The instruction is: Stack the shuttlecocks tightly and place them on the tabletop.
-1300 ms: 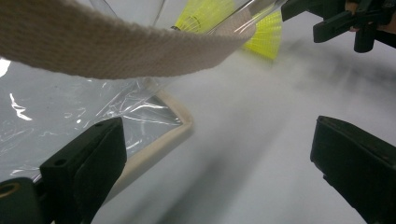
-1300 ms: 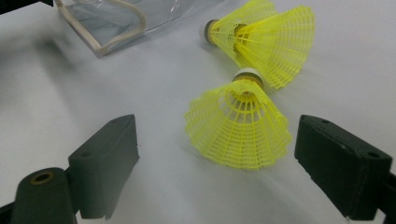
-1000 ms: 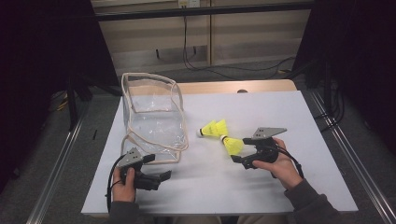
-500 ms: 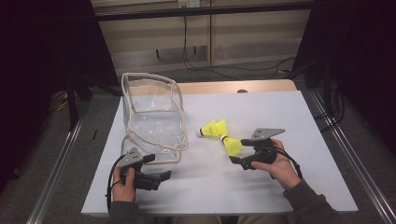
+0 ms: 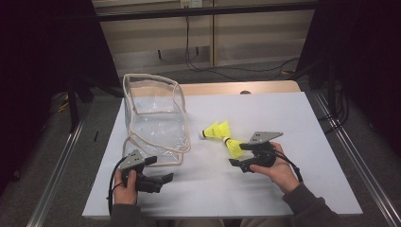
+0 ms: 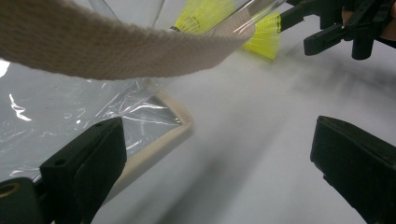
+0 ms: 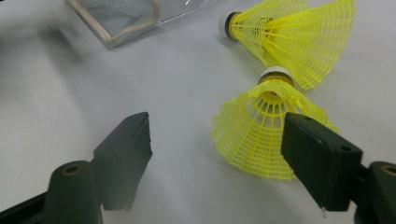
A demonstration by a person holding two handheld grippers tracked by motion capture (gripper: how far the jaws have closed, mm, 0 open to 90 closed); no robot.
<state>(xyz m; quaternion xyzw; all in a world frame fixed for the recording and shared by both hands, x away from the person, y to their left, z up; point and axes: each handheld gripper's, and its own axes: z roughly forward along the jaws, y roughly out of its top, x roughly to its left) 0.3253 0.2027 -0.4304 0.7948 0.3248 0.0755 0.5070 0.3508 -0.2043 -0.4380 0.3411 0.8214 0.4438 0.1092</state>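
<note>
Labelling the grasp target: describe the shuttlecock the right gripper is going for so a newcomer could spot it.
On the white table, right of the clear bag, lie two yellow shuttlecocks. The target shuttlecock is the one between the right gripper's open jaws, which have just been closing. Unlike the other shuttlecock lying nearer the bag, its skirt flares toward the gripper.

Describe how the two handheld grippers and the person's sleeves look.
Both the left gripper and the right gripper are black, with two flat, blocky jaws, a grey three-cornered plate on top and a thin black cable trailing back. The person's sleeves are dark grey.
</note>
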